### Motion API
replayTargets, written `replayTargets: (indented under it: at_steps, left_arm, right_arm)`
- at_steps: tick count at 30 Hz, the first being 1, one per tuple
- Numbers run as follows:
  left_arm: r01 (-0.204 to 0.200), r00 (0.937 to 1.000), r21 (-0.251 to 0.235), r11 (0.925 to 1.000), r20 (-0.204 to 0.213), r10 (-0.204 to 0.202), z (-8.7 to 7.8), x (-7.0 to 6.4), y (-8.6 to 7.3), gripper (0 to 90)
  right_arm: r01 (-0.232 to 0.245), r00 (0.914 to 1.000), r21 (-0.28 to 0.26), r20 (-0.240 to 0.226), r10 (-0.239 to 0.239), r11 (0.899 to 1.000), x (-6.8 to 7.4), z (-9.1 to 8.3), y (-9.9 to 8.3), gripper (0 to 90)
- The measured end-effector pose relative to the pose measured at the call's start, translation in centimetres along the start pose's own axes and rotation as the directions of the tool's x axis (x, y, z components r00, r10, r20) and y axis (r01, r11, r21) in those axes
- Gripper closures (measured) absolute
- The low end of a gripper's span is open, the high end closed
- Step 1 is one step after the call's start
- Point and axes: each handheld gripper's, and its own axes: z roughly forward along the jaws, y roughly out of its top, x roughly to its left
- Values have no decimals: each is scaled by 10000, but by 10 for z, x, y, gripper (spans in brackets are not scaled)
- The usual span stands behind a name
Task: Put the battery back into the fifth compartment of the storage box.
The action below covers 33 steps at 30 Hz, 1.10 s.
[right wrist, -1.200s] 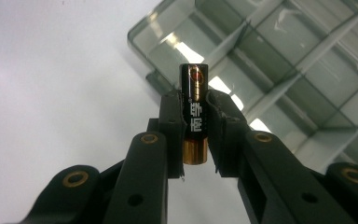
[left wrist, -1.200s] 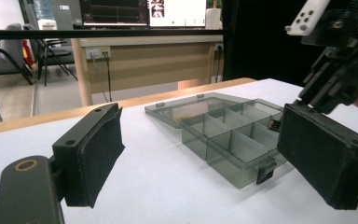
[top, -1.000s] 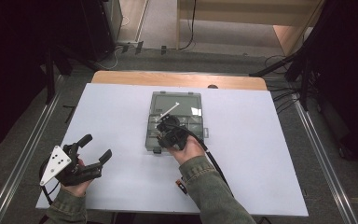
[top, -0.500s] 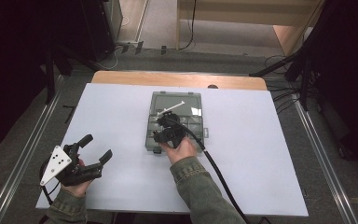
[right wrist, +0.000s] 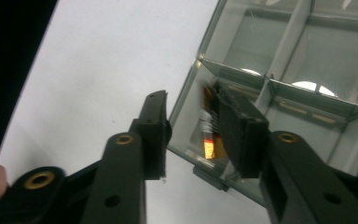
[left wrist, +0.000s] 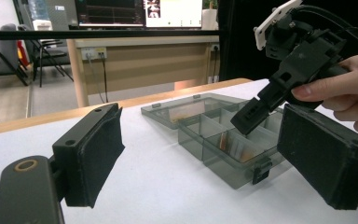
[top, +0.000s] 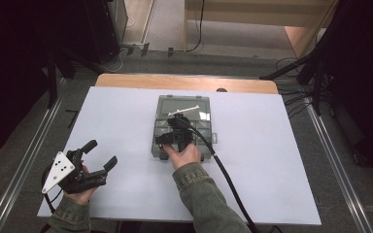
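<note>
A smoky clear compartment box [top: 200, 127] lies open at the table's middle, its lid flat on the far side. My right gripper [top: 167, 139] points steeply down into the box's near left corner. In the right gripper view its open jaws [right wrist: 189, 100] straddle the box's outer wall [right wrist: 186, 93], and a small orange striped item [right wrist: 209, 137] lies in the compartment by the inner jaw. My left gripper [top: 103, 152] rests open near the table's front left corner, nothing between its pads [left wrist: 95, 154]. From there the box [left wrist: 223, 140] and the right gripper [left wrist: 244, 121] show ahead.
The white table [top: 272, 160] is bare to the right and left of the box. The right gripper's black cable [top: 223, 170] trails back over the front edge. A wooden strip [top: 141, 81] borders the far edge, with dark equipment and floor cables beyond.
The right gripper has swung a little to the left over the box and tipped down toward its near left corner. The left gripper has stayed still.
</note>
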Motion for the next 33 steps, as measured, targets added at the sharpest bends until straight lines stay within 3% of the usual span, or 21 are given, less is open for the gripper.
replayTargets:
  at_steps: [4,12,15,16,18,21,25,33]
  left_arm:
    - [-26,10000,19,10000,1,26,0,0,0,142]
    - [-23,10000,31,10000,6,22,0,0,0,142]
    - [-26,10000,31,10000,-1,26,0,-1,0,142]
    - [-18,10000,32,10000,-3,18,0,-1,0,142]
    - [-36,10000,34,10000,3,36,0,-1,0,142]
    - [-39,10000,31,10000,7,39,0,-1,0,142]
    - [-19,10000,19,10000,-11,19,0,-1,0,142]
    - [-28,10000,17,10000,-3,28,0,-1,0,142]
  right_arm:
    - [88,10000,-273,9,-88,9996,2,-6,-1,560]
    - [854,9963,-125,-105,-855,9963,4,-13,-6,260]
    - [1231,9924,52,44,-1231,9924,3,-16,-9,132]
    - [1449,9892,89,203,-1450,9894,3,-17,-10,129]
    - [1653,9844,76,600,-1654,9862,3,-19,-12,11]
    - [1787,9790,32,988,-1782,9839,0,-24,-15,0]
    - [1980,9750,94,1008,-1979,9802,-4,-33,-19,0]
    - [2662,9547,512,1238,-2706,9626,-6,-55,-32,0]
